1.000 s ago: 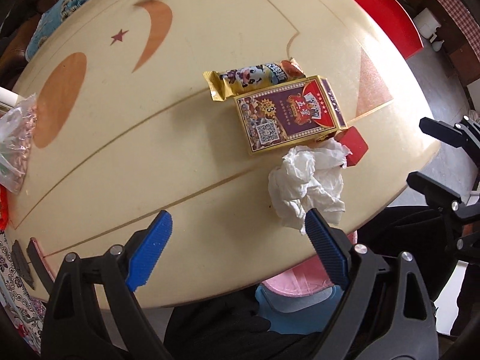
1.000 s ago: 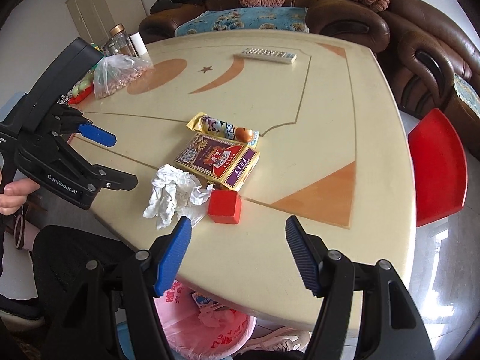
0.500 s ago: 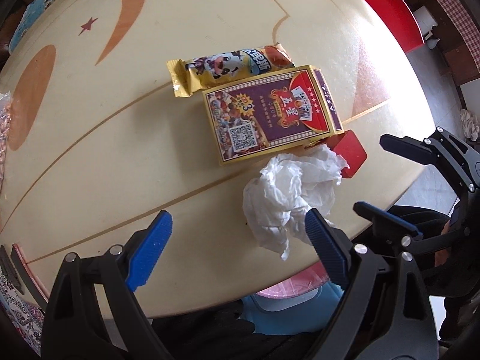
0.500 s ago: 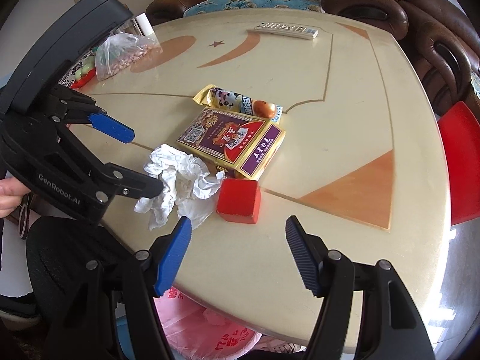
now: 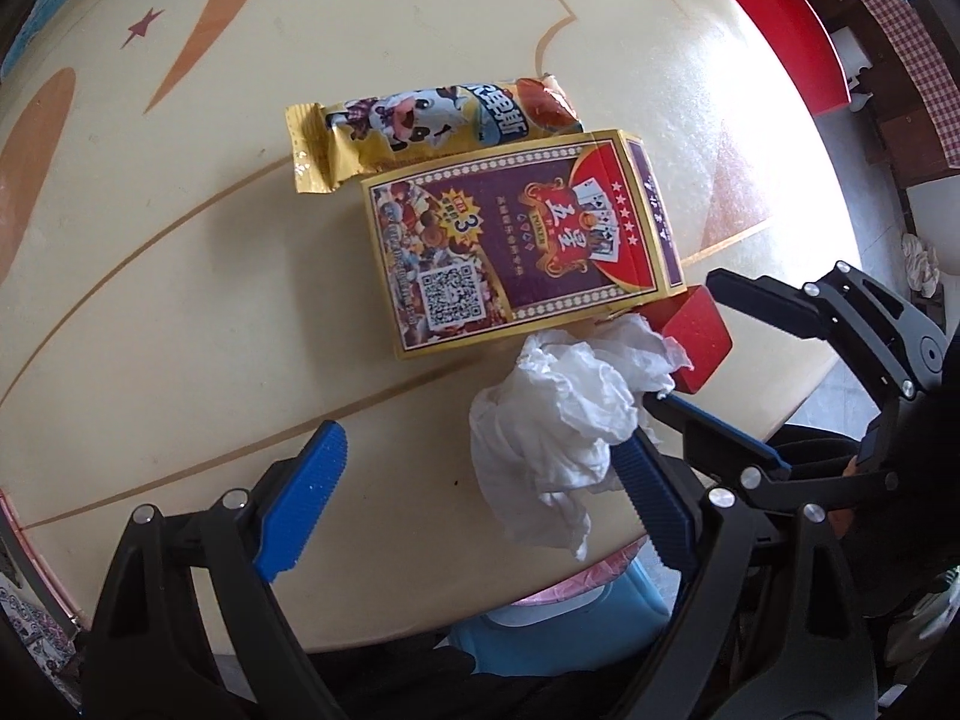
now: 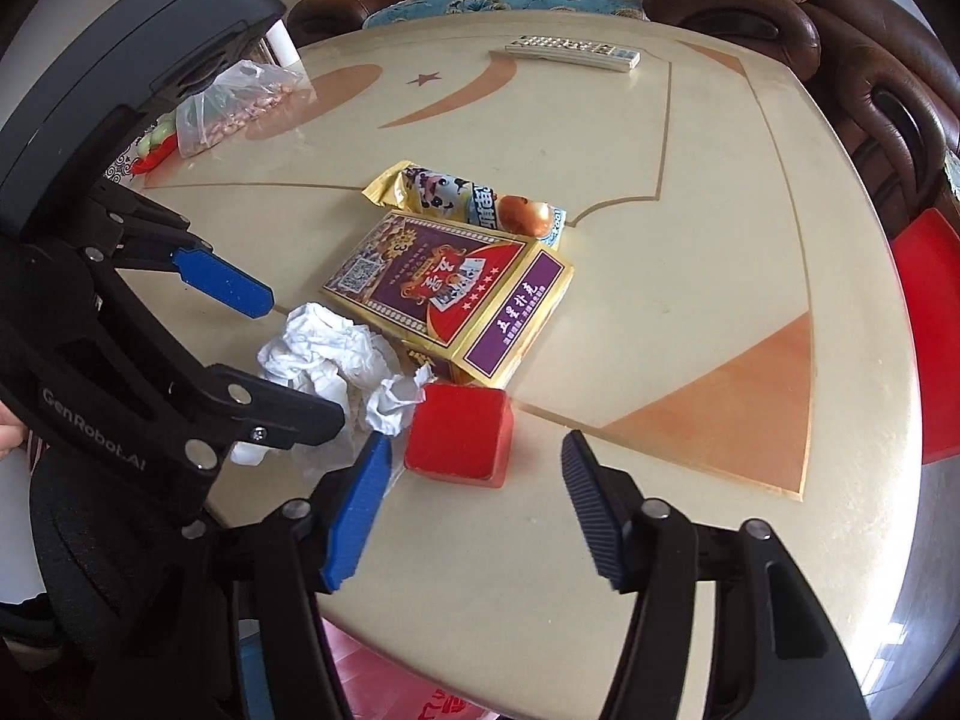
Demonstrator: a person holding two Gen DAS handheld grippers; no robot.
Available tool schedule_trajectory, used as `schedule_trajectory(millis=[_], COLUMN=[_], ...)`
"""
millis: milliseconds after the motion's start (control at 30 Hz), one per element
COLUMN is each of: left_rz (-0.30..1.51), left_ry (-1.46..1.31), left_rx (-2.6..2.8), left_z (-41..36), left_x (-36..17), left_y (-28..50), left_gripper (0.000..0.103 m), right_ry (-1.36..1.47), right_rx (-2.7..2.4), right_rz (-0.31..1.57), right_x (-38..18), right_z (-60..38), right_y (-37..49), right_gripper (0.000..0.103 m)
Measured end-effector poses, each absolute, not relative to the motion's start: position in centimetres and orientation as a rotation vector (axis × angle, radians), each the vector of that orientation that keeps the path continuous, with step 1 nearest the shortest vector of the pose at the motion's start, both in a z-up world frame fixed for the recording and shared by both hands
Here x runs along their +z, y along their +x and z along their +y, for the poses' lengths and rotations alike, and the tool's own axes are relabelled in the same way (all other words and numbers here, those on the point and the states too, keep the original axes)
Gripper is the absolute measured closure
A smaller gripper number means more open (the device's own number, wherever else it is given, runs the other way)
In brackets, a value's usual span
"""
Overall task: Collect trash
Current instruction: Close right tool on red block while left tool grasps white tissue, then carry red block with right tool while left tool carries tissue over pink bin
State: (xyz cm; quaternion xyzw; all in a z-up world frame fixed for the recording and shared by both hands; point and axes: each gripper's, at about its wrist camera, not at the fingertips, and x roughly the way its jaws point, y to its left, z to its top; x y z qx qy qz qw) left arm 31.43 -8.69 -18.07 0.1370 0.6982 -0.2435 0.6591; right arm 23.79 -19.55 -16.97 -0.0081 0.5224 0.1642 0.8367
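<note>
Lying crumpled tissue (image 5: pixel 558 420), long axis toward open left claw (image 5: pixel 474 510).

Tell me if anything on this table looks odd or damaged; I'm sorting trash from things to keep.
The purple-and-gold card box looks damaged: its end by the red cube is torn open, flap ragged. A crumpled white tissue lies loose against it. A small brown round thing sits on the yellow snack wrapper.

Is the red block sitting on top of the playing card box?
No, the red block rests on the table beside the card box.
</note>
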Motion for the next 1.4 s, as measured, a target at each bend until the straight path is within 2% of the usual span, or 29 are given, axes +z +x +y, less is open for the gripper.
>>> schedule_trajectory(millis=[67, 233, 400, 467, 567, 667, 867, 1200, 1400], left_rz=[1.585, 1.603, 1.598, 1.599, 1.607, 1.617, 1.589, 1.559, 1.448], left_ry=[0.301, 0.255, 0.241, 0.225, 0.208, 0.189, 0.163, 0.138, 0.167], left_rx=[-0.55, -0.554, -0.542, -0.542, -0.558, -0.566, -0.54, -0.497, -0.473], left_z=[-8.2, -7.6, -7.5, -7.6, -7.9, -8.0, -6.9, -4.2, -3.0], left_x=[-17.9, -18.5, -18.7, -18.6, -18.6, -18.6, -18.0, -17.2, -14.5], left_y=[31.6, 32.0, 31.8, 31.7, 31.4, 31.1, 31.0, 29.5, 26.8], left_gripper=[0.017, 0.024, 0.029, 0.037, 0.053, 0.065, 0.068, 0.069, 0.069], right_ry=[-0.017, -0.008, -0.004, -0.005, -0.002, 0.005, 0.014, 0.005, -0.027], right_rx=[0.345, 0.344, 0.352, 0.354, 0.35, 0.346, 0.316, 0.275, 0.26], right_rz=[1.107, 1.094, 1.085, 1.08, 1.074, 1.068, 1.059, 1.032, 0.989], right_x=[-17.2, -17.3, -17.3, -17.3, -17.3, -17.2, -16.7, -15.0, -12.5], right_z=[-19.6, -19.7, -19.5, -19.4, -19.5, -19.7, -20.6, -20.8, -20.0], right_y=[24.0, 24.1, 24.1, 24.1, 24.0, 23.9, 23.5, 21.9, 20.1], right_gripper=[0.052, 0.053, 0.063, 0.068, 0.07, 0.073, 0.073, 0.074, 0.074])
